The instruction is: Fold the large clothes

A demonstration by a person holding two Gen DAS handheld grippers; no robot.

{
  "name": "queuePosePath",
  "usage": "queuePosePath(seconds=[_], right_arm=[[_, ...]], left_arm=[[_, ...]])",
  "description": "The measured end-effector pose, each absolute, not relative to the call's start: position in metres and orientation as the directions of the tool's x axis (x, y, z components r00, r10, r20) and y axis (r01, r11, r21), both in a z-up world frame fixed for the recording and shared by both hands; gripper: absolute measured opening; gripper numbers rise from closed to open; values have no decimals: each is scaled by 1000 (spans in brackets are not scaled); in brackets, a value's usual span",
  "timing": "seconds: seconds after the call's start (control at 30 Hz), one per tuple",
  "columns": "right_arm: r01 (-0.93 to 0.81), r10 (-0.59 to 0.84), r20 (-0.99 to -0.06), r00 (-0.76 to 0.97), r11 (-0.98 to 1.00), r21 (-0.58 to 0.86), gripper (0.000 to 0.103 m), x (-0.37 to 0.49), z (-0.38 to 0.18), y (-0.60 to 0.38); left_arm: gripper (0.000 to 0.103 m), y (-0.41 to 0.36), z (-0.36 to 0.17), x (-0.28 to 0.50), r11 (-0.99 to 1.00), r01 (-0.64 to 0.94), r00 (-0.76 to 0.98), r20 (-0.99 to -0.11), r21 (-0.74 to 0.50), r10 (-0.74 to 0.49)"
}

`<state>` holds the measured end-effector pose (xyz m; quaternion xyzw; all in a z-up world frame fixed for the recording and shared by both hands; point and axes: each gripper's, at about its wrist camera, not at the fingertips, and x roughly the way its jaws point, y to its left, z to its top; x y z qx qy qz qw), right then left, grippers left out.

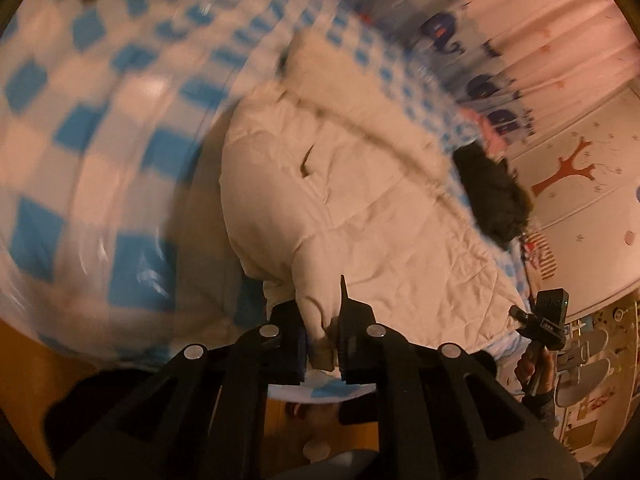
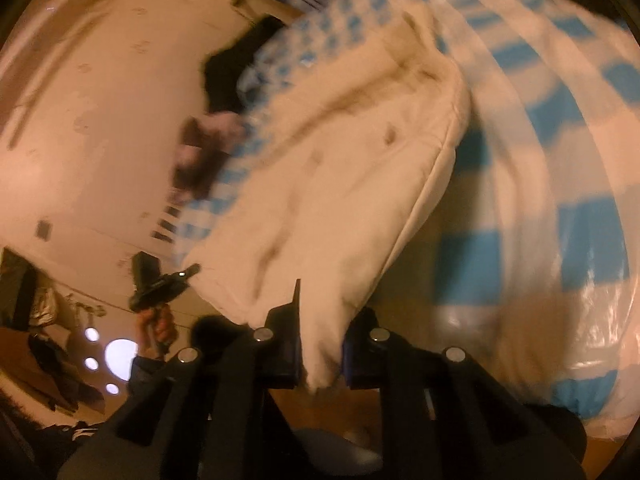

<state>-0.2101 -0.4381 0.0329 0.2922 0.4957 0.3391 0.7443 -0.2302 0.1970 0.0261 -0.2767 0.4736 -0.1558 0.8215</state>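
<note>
Across the middle of the left wrist view lies a cream padded jacket (image 1: 360, 208), spread over a blue-and-white checked bedcover (image 1: 100, 128) that fills the left and upper parts of the frame, much of it smeared by motion blur. A fur-trimmed hood edge (image 1: 360, 112) runs diagonally from the upper centre toward the right. At lower centre the left gripper (image 1: 323, 332) has its two black fingers (image 1: 358, 320) closed onto a fold of the jacket's edge, the cloth pinched between them and bunching downward. A dark fuzzy item (image 1: 496, 196) sits on the bedcover at the right, just beyond the jacket. Further right, a wall with a red tree decoration (image 1: 568, 168) curves along the frame edge. At lower right the other hand-held gripper appears, seen from the side, gripped by a hand (image 1: 532, 364).

Along the bottom centre of the right wrist view, the right gripper (image 2: 322, 340) clamps another part of the jacket (image 2: 340, 168); the pale fabric is squeezed between its fingers (image 2: 286, 320) and hangs a little below them. From there the jacket stretches up and to the right, its thick seamed edge bordering the checked bedcover (image 2: 560, 160), which occupies the right side of the frame. A dark garment (image 2: 236, 64) lies at upper centre-left, beside the jacket's far end. At lower left the left gripper is visible from the side in the person's hand (image 2: 158, 328), with round bright lights (image 2: 120, 354) just beside it.
</note>
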Motion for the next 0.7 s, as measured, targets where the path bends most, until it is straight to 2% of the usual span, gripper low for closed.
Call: queuePosePath(seconds=[0.1, 0.2, 0.27, 0.3, 0.33, 0.4, 0.47, 0.53, 0.7], right_arm=[[-272, 812, -514, 276, 579, 769, 15, -225, 56, -436], [-289, 805, -549, 223, 593, 752, 15, -245, 49, -432], [-269, 781, -605, 157, 623, 735, 21, -251, 29, -428], [-246, 763, -632, 133, 644, 725, 31, -253, 16, -428], [-206, 753, -650, 104, 656, 726, 44, -252, -1, -428], [-158, 752, -655, 73, 657, 737, 55, -248, -21, -425], [-151, 757, -650, 71, 652, 743, 59, -243, -27, -421], [-139, 763, -643, 67, 646, 751, 63, -240, -32, -420], [-104, 769, -635, 70, 639, 762, 63, -241, -43, -423]], left_arm=[[9, 204, 52, -246, 796, 38, 531, -663, -604, -528], [10, 212, 43, -268, 802, 50, 486, -687, -595, -540], [17, 215, 10, -269, 813, 14, 402, -741, -582, -537], [20, 218, -9, -268, 807, -22, 366, -756, -590, -543], [27, 222, -23, -265, 797, -68, 341, -765, -600, -546], [37, 231, -50, -262, 772, -151, 316, -770, -618, -554], [52, 235, -57, -260, 751, -179, 334, -758, -635, -561], [60, 234, -61, -260, 746, -189, 337, -756, -638, -561], [71, 231, -68, -254, 764, -204, 321, -779, -613, -539]])
